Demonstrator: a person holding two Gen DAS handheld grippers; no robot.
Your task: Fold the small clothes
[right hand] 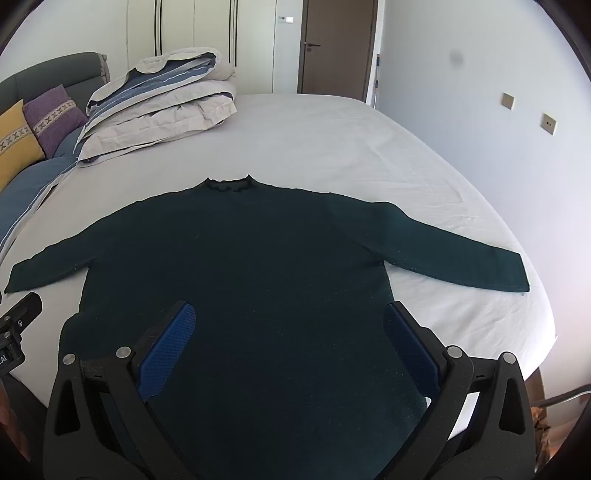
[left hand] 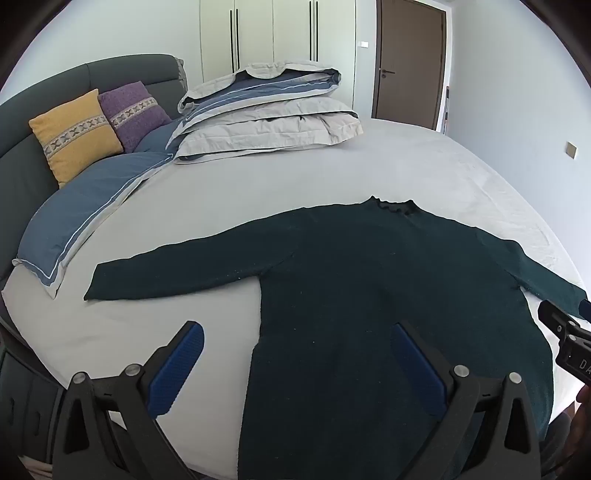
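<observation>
Nearest in the left wrist view, the left gripper (left hand: pixel 295 354) hangs above the bed with its blue-padded fingers (left hand: pixel 177 369) spread wide and nothing between them; one pad sits over bare sheet at about 7 o'clock, the other over the lower hem side of the sweater at about 5 o'clock. The right gripper (right hand: pixel 288 339) is likewise spread wide and empty, both its pads (right hand: pixel 168 350) hovering over the lower body of the sweater; its black housing also shows at 3 o'clock in the left view. The dark green sweater (right hand: pixel 236 258) lies flat and face up on the white sheet of the bed (right hand: pixel 332 140), unfolded, hem toward the cameras, frilled collar (right hand: pixel 229 182) pointing to 12 o'clock, one sleeve (right hand: pixel 443 247) stretched toward 3 o'clock and the other sleeve (left hand: pixel 177 266) toward 9 o'clock. Farther off, at about 10 o'clock, a blue pillow (left hand: pixel 74 218) lies by the dark grey headboard (left hand: pixel 44 96), with a yellow cushion (left hand: pixel 74 136) and a purple cushion (left hand: pixel 133 114) leaning against it. Beside them, toward 11 o'clock, sits a folded duvet (left hand: pixel 266 114) in beige and blue. Beyond the bed stand a pale wardrobe (left hand: pixel 258 33) and, near 1 o'clock, a brown door (left hand: pixel 410 62).
</observation>
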